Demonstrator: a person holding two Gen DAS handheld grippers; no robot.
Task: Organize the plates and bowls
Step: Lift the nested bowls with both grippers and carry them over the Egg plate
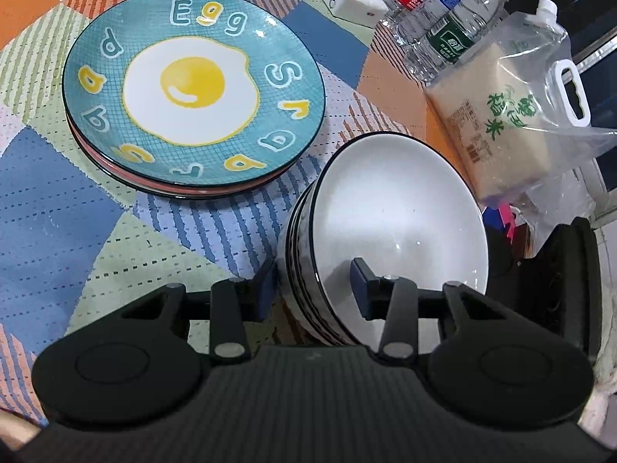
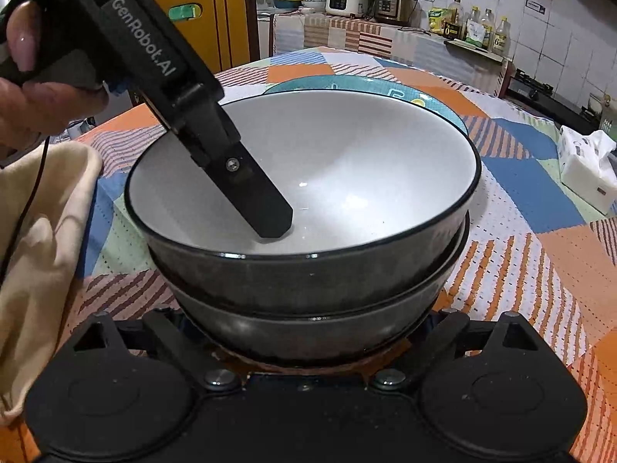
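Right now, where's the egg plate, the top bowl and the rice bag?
egg plate (image 1: pixel 191 87): left wrist view, painted yolk.
top bowl (image 2: pixel 347 162): right wrist view, white inside wall.
rice bag (image 1: pixel 497 123): left wrist view, printed front.

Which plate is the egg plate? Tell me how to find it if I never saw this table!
Look at the table with the patchwork tablecloth in orange, blue and green. Beside the stack of white bowls sits a short pile of plates, and the egg plate is the top one. It is teal with a fried egg painted in the middle and letters around the rim, while the bowls are plain white inside.
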